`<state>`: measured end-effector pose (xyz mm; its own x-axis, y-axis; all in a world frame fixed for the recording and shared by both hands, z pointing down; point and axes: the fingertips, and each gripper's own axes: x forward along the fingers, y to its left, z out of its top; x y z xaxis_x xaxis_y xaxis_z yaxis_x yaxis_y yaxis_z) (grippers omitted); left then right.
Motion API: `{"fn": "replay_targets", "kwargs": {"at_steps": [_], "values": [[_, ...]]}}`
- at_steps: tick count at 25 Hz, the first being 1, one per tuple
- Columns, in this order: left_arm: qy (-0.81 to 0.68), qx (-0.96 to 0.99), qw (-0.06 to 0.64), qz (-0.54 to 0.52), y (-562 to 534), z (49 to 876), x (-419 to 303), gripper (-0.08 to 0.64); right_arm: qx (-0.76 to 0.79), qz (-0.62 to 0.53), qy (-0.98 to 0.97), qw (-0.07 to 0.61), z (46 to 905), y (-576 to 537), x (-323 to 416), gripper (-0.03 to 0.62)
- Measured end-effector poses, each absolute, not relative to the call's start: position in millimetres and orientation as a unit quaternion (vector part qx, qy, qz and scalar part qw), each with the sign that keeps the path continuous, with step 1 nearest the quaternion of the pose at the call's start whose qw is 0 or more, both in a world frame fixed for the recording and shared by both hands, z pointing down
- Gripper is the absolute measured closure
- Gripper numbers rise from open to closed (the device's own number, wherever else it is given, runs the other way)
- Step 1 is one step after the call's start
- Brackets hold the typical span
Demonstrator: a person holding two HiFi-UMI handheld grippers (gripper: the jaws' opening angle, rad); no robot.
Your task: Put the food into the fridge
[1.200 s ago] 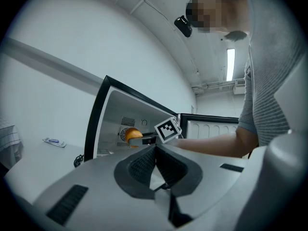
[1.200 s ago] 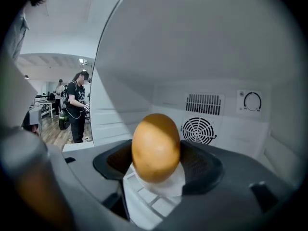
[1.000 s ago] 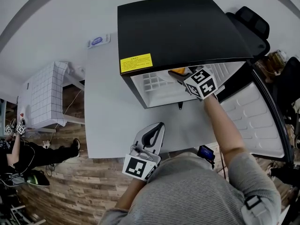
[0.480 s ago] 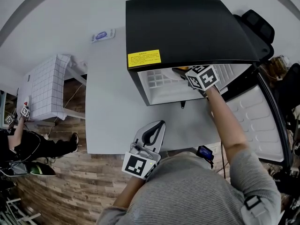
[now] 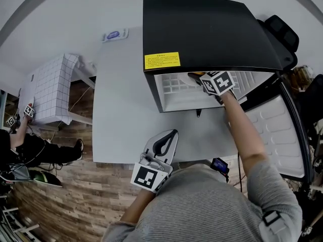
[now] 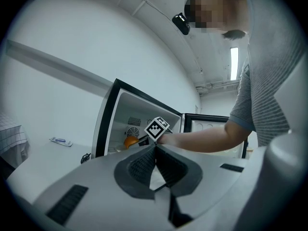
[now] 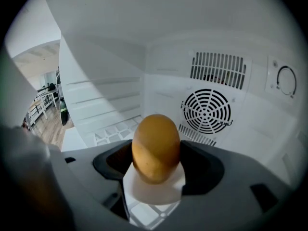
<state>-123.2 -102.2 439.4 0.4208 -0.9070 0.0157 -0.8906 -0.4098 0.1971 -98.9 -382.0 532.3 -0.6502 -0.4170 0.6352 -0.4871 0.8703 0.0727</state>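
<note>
orange oval food (image 7: 155, 143) held inside the open fridge (image 5: 212, 29)
the right gripper (image 7: 156, 154) has its jaws clamped on the food, near the rear fan grille (image 7: 207, 110); the left gripper (image 5: 162, 146) is at the near edge of the bench (image 5: 121, 120), jaws together, empty.

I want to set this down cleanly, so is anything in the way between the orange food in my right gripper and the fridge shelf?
Nothing visible. The right gripper, shut on the orange egg-shaped food, is inside the open fridge, and the white wire shelf below it looks bare.
</note>
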Motion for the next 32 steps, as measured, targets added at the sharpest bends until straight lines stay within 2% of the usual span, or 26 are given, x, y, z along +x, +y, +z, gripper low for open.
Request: {"fn": "replay_targets", "kwargs": {"at_steps": [32], "values": [[-0.545,0.833,0.083,-0.052,-97.2,435.0,-125.0,0.549,0.25,0.013,-0.906,0.342,528.4,-383.8,-109.5,0.279]]}}
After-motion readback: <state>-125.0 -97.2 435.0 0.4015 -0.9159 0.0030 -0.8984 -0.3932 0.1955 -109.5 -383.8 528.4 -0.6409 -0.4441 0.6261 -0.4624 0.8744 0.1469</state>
